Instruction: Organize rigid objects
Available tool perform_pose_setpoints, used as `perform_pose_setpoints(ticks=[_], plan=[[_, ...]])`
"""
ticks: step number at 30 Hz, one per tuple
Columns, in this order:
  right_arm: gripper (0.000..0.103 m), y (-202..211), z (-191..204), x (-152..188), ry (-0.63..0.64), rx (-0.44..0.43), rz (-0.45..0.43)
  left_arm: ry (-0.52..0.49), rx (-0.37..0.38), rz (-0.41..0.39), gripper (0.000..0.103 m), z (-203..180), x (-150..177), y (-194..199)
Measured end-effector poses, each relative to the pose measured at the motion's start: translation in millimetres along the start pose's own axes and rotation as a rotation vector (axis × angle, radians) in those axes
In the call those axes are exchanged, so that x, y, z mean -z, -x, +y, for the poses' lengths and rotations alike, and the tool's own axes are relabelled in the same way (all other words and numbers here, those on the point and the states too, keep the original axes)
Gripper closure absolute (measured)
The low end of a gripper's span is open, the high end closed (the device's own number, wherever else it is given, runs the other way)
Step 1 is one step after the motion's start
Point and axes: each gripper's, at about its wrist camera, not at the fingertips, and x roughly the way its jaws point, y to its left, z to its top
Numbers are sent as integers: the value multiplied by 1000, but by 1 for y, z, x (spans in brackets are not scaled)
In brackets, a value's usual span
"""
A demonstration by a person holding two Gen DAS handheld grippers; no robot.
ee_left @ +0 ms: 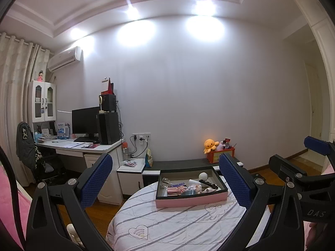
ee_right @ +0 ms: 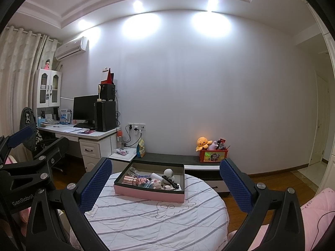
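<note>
Both wrist cameras sit side by side, level, facing the far wall; both share the shallow pink-sided tray (ee_left: 191, 201) (ee_right: 146, 192) on the round quilted bench (ee_left: 178, 226) (ee_right: 150, 219) nearby.

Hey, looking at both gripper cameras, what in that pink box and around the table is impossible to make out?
- Left view: small items in the pink box are too small and overlapping to name.
- Right view: box's near wall hides its floor.
- Both: table front cut off by gripper frames.

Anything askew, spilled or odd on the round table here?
Nothing spilled. The pink box sits flat on the striped cloth, but its small items are jumbled in a loose heap rather than sorted. Both tools, left and right, hang open, empty.
</note>
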Motion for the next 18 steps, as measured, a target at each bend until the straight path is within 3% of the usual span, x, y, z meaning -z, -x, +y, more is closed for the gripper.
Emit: perform_pose_setpoints(ticks=[18], plan=[[0, -1, 0, -1, 1, -3, 2, 2, -2, 0, 0, -2, 1, -1]])
